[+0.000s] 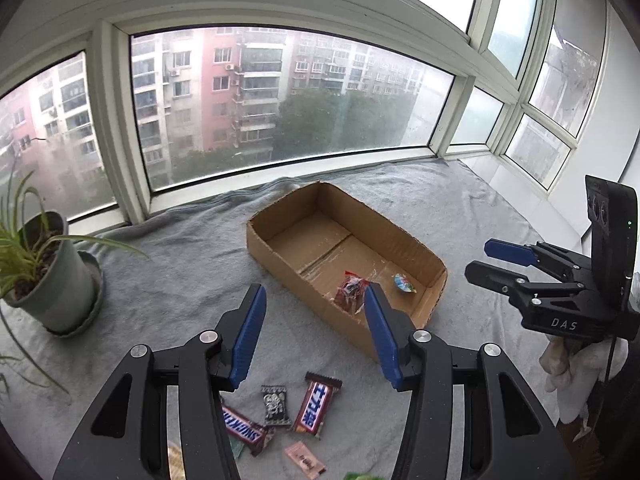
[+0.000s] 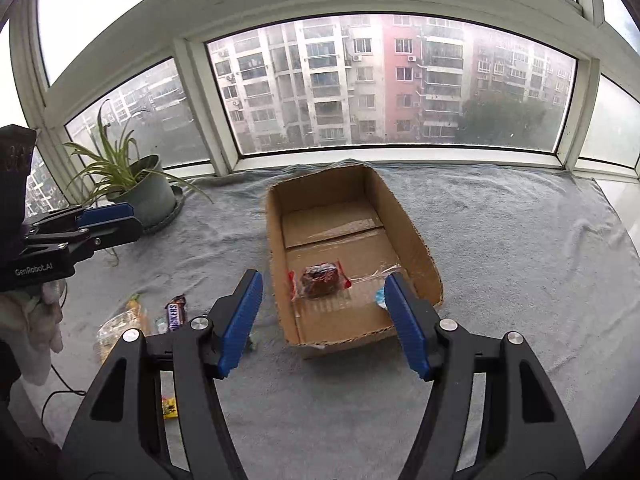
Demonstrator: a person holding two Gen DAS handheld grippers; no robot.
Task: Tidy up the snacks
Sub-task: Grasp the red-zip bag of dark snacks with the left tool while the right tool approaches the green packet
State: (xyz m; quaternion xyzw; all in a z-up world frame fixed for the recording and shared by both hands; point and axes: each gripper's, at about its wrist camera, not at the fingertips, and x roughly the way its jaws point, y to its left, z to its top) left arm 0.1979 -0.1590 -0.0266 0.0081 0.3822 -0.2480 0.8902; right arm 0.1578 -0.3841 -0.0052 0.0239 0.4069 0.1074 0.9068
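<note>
An open cardboard box (image 1: 436, 268) (image 2: 416, 240) lies on a grey towel. Inside it are a red-wrapped dark snack (image 1: 352, 288) (image 2: 319, 280) and a small blue-and-white candy (image 1: 404, 283) (image 2: 379, 298). My left gripper (image 1: 313, 292) (image 2: 136, 217) hangs open and empty above the box's near left side. To the right of the box my right gripper (image 2: 322, 278) (image 1: 478, 259) is open and empty too. Loose on the towel lie two Snickers bars (image 1: 244, 428) (image 1: 316, 404) (image 2: 176, 314), a black-and-white packet (image 1: 275, 404), a pink packet (image 1: 305, 460), a clear packet (image 2: 120, 324) and a yellow candy (image 2: 169, 407).
A potted plant (image 1: 52, 280) (image 2: 144, 196) on a saucer stands at the left of the towel (image 1: 180, 264). Window frames (image 2: 400, 160) close off the far edge. A white-gloved hand (image 1: 568, 364) holds the right gripper. A thin black cable (image 2: 60, 392) trails at the near left.
</note>
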